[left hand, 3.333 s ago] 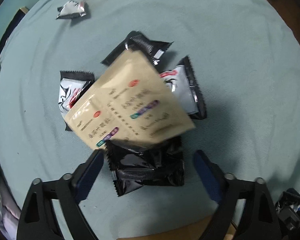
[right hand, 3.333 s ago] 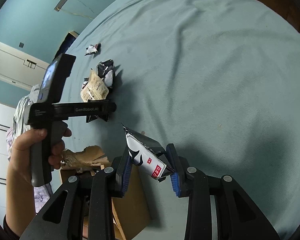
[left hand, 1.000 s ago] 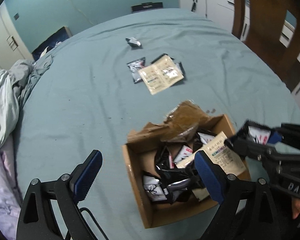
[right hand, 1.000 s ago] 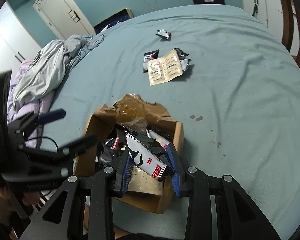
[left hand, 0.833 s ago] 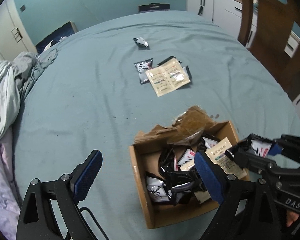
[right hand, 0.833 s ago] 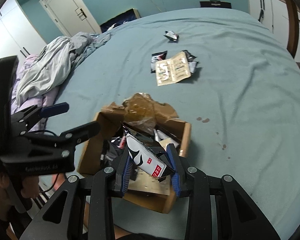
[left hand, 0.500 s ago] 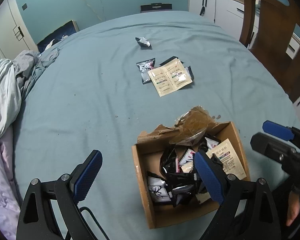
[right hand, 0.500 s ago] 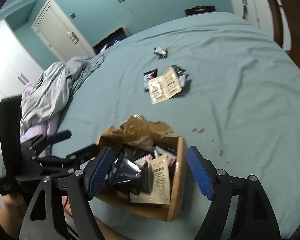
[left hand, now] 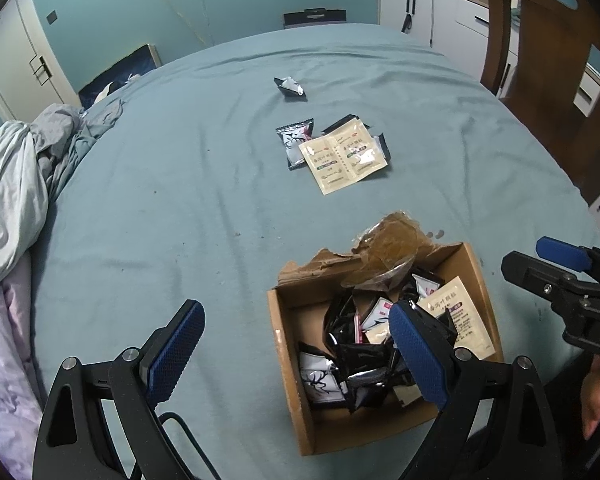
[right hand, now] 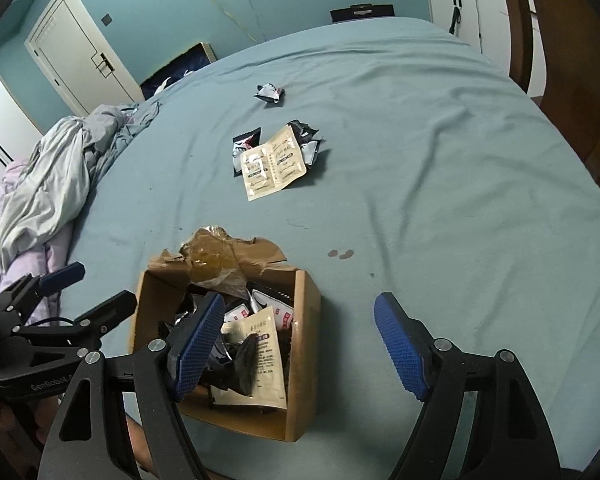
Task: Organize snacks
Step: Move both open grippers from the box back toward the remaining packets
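Where its flap is torn, the cardboard box brims — black and beige packets.

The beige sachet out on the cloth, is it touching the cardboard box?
Apart. The left wrist view shows bare blue cloth between the beige sachet and the cardboard box.

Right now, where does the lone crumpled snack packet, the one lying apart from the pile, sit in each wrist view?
Left wrist: lone packet in the upper middle, beyond the beige sachet.
Right wrist: lone packet upper left of centre, also beyond the beige sachet.
Shared landmark: the cardboard box near the bottom of both views.
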Demonstrator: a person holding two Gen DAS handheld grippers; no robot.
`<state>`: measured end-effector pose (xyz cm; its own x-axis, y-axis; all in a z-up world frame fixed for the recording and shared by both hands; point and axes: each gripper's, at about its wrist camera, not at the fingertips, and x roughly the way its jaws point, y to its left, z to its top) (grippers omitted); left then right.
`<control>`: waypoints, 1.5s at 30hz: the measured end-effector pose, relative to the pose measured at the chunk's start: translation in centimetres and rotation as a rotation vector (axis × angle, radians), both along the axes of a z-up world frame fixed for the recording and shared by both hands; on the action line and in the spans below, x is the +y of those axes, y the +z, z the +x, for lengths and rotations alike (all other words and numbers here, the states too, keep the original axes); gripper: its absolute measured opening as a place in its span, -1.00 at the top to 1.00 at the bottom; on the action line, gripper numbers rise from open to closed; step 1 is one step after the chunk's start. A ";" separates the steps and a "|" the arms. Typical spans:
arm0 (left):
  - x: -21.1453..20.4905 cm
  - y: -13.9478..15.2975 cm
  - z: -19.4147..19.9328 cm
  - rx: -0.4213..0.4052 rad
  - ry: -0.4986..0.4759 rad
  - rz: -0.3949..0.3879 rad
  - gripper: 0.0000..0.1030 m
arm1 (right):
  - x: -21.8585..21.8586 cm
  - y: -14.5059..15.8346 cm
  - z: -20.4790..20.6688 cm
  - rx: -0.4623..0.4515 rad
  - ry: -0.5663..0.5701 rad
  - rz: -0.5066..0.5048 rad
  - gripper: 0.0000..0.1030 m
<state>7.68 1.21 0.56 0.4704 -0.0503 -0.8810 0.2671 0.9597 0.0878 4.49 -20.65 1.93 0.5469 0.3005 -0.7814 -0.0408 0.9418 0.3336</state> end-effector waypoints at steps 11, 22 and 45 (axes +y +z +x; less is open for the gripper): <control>-0.7 0.2 -0.5 0.000 -0.027 0.005 -0.84 | -0.3 -0.3 0.6 0.013 -0.006 -0.025 -0.49; -0.8 0.0 -0.2 0.044 -0.038 -0.041 -0.84 | -0.5 -0.2 1.1 -0.003 0.003 -0.033 -0.49; 0.8 -0.6 3.2 0.094 0.037 -0.122 -0.84 | -2.6 -2.8 9.4 0.106 -0.042 0.092 -0.49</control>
<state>10.87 2.02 -0.03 0.3901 -0.1441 -0.9094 0.2329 0.9710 -0.0540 13.87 -23.28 -0.90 0.4767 0.3517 -0.8057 0.0380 0.9074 0.4186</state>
